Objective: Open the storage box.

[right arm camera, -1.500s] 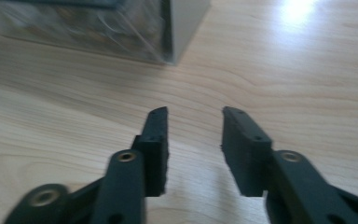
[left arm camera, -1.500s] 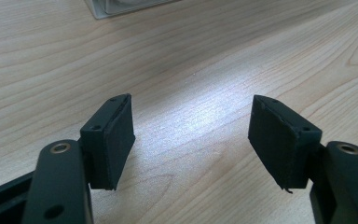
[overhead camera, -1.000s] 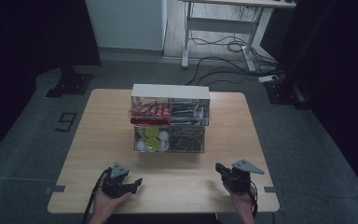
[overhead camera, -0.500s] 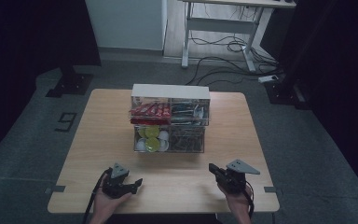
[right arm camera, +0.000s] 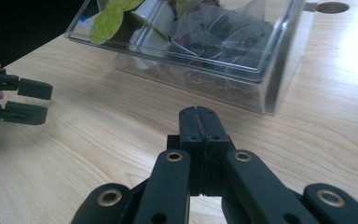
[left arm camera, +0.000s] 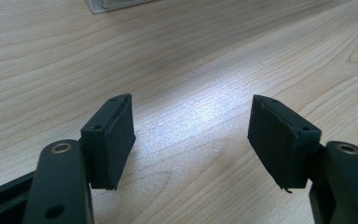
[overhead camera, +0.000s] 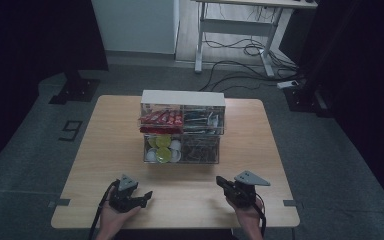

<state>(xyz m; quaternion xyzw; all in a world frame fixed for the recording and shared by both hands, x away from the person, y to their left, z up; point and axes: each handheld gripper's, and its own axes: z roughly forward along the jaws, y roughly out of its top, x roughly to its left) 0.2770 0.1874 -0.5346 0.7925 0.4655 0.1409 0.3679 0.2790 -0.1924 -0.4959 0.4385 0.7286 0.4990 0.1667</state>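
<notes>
A clear two-tier organiser (overhead camera: 182, 131) stands mid-table, with red packets (overhead camera: 161, 119) in the upper left bin and green-lidded cups (overhead camera: 162, 148) in the lower left bin. My left gripper (overhead camera: 145, 196) rests near the table's front edge at the left, open with nothing between its jaws; its own view shows bare wood between the pads (left arm camera: 114, 140). My right gripper (overhead camera: 221, 181) sits at the front right, jaws pressed together and empty (right arm camera: 199, 117). In the right gripper view the organiser's lower bin (right arm camera: 200, 42) lies just ahead, and the left gripper (right arm camera: 35, 100) appears at the far left.
The wooden table (overhead camera: 105, 150) stands on a grey floor. A white cabinet (overhead camera: 135, 25) and a desk frame (overhead camera: 235, 30) with cables are behind it. Dark curtains line both sides.
My right gripper has shifted left and slightly forward, turning toward the organiser. The left gripper has stayed in place.
</notes>
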